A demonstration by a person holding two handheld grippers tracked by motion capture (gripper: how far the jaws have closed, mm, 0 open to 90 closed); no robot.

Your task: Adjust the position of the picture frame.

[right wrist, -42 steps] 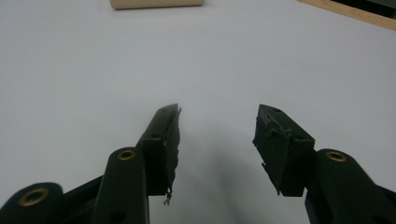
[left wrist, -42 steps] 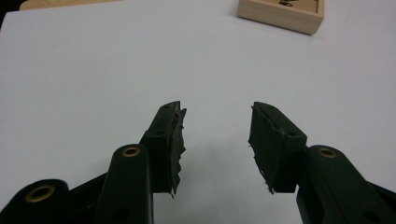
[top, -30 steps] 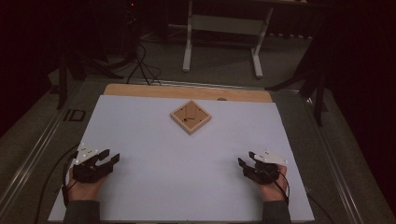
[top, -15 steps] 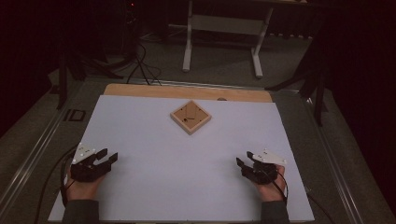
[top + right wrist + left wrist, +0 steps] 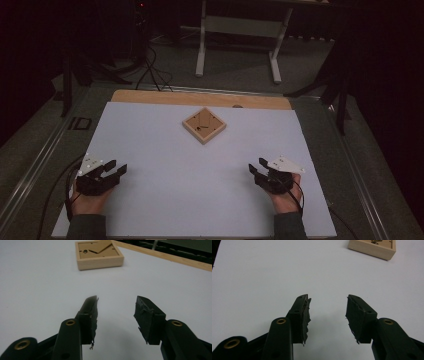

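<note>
A small square wooden frame (image 5: 203,125) lies turned like a diamond at the middle of the white table top (image 5: 160,200), with dark thin pieces inside it. My left gripper (image 5: 116,169) rests near the front left, held in a hand, with its jaws apart and nothing between them. In the left gripper view, the left gripper (image 5: 327,298) points at bare white surface with the frame (image 5: 372,247) far ahead to the right. My right gripper (image 5: 256,167) sits at the front right. Its jaws have just been closing, and in the right gripper view the right gripper (image 5: 116,298) holds nothing, with the frame (image 5: 98,255) ahead to the left.
A bare wooden strip (image 5: 200,98) runs along the table's far edge. Metal rails (image 5: 45,150) border the sides. Beyond the table stand a white stand's legs (image 5: 201,55) and floor cables (image 5: 150,70). Wide white surface lies between the grippers and the frame.
The right gripper has shifted very slightly to the left. The left hand and the wooden frame have stayed where they were.
</note>
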